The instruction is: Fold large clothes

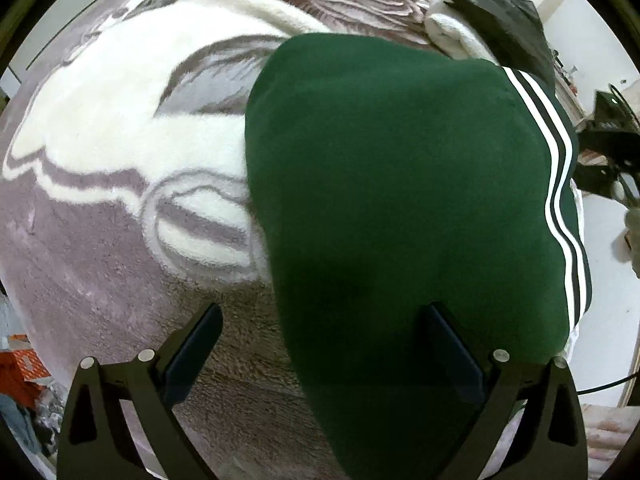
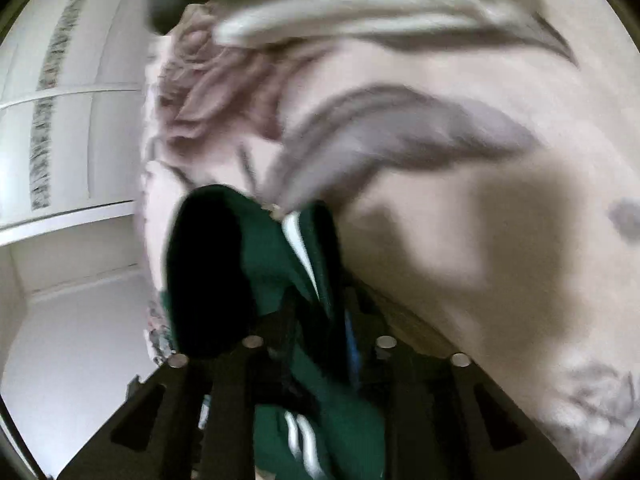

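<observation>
The green garment (image 1: 400, 200) lies spread on the blanket (image 1: 100, 160), ready for folding. The left hand-held gripper (image 1: 320, 344) hovers with jaws apart; the right hand-held gripper (image 2: 316, 320) pinches its striped edge to lift it.

Between the spread fingers of the matt black plastic left gripper (image 1: 320, 344), dark green fleece-like cloth garment (image 1: 400, 200), soft and matt, faintly napped. Along its edge right of that gripper, smooth white stripes (image 1: 560, 184), flat against the nap. Left of and beyond the fingers, thick plush mauve-and-cream blanket (image 1: 120, 160), deep-piled and fuzzy, rougher where the pile is carved into flowers. On the finger arms, small round silvery metal pins (image 1: 146, 355), dull-shining. Inner faces of the fingers, dark blue pads (image 1: 196, 352), smooth, slightly satin. Pinched in the matt black plastic right gripper (image 2: 316, 344), same green cloth, bunched; beyond it, blurred plush pile.
</observation>
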The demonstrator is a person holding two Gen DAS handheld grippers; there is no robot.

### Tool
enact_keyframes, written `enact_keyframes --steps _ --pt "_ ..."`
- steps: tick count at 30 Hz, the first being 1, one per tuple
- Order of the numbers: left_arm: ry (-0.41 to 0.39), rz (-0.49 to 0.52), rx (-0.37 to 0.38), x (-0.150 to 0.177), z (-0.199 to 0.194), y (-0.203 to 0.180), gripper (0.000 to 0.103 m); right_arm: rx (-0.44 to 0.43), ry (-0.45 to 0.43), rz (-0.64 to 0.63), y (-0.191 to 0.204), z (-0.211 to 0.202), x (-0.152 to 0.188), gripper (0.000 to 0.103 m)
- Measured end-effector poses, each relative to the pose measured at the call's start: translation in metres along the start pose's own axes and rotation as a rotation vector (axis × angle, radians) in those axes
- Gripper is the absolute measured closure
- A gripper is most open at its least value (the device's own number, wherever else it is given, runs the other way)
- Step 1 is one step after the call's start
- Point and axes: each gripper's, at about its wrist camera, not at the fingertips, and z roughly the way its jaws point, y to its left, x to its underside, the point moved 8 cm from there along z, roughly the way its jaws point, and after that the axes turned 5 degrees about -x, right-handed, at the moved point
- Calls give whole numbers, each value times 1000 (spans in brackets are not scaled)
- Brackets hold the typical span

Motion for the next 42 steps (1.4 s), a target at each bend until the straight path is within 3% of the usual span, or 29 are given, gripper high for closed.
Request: enact_keyframes --steps 4,8,12,13,15,19,22,24,27,30,32,33,34,36,40,42 --pt "-21 -1 -23 2 -5 -2 0 -108 -79 6 3 -46 53 36" --pt "-14 -52 -37 13 -8 1 0 -174 7 73 -20 -45 123 36" --pt "-18 -52 -72 20 -10 0 0 -194 95 76 -25 6 164 36" --pt "-23 -43 -81 21 -11 0 0 -167 84 57 -22 17 166 46" --pt "-28 -21 -101 22 -11 -2 0 -84 45 59 -17 31 166 95" --pt "-49 -21 -93 20 -15 -3 0 -125 -131 97 12 -14 167 97" --pt "-46 -42 -63 22 -13 -4 0 -56 -212 137 2 -41 170 100" --pt "-32 -57 -31 24 -7 -8 0 4 -198 183 -24 -32 167 100" --pt "-10 -55 -37 26 2 -10 0 150 -65 152 -51 19 155 100" --pt "-2 -80 -33 28 0 -4 0 145 45 146 -43 35 151 99" --pt "-8 -91 -34 29 -4 3 0 138 59 106 -28 22 149 85" --pt "-9 -95 -35 31 -5 5 0 153 37 67 -17 10 146 62" --pt "-9 -101 -36 31 -6 9 0 162 10 26 -7 3 142 30" --pt "-10 -115 -30 32 -7 13 0 180 -37 -103 21 -7 130 9" --pt "-12 -129 -24 30 -8 12 0 288 -9 -369 53 18 95 9" --pt "-8 -140 -9 28 -7 10 0 352 18 -469 48 35 79 9"
